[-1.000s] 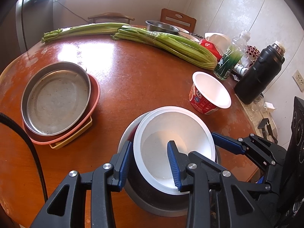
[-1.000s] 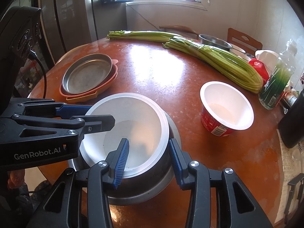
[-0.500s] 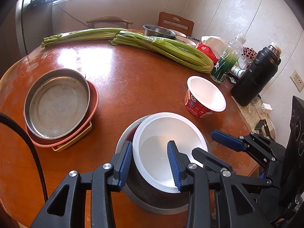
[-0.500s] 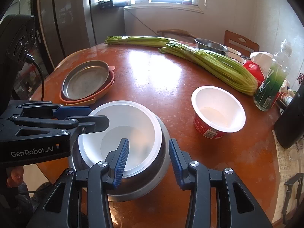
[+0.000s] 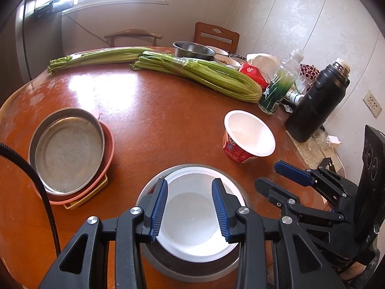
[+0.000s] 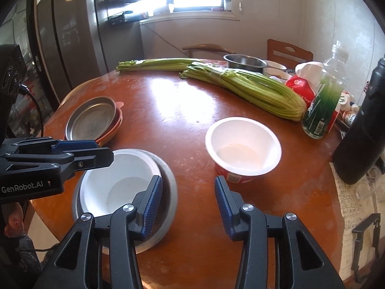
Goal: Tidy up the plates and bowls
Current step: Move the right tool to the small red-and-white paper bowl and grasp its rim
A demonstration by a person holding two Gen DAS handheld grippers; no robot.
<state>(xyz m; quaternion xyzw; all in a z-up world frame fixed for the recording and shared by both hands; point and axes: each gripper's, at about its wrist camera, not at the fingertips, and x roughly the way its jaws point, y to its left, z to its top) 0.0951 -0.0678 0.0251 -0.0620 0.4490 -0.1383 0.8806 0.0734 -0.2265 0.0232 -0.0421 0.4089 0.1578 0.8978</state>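
Reddish-brown and glossy, the round table (image 5: 149,110) fills both views, with window glare washing out its far part. Pale panelled walls, two wooden chair backs (image 5: 216,36) and, at the upper left of the right wrist view, a dark steel fridge (image 6: 72,36) close the room.

Clutter at the right edge — a black flask (image 5: 315,103), a clear bottle (image 5: 276,89), a red carton (image 5: 255,74) — is partly cut off by the lens rim, and the small dishes behind the celery bunches (image 5: 199,74) are too blurred to read.

At lower centre of the left wrist view a white bowl (image 5: 192,216) sits nested in a grey metal bowl (image 5: 192,269); it looks empty, though the bottom may carry a faint film. The left gripper (image 5: 190,209) hangs over it, jaws narrowly spread, pads apparently clear of the rim. The right gripper (image 6: 187,204) has just been opening — nothing lies between its jaws.

A red-sided white cup (image 6: 243,147) stands alone at mid-right. At the left, a metal plate (image 5: 67,149) rests in a pink plate (image 5: 108,154) atop a yellow one (image 5: 86,197).
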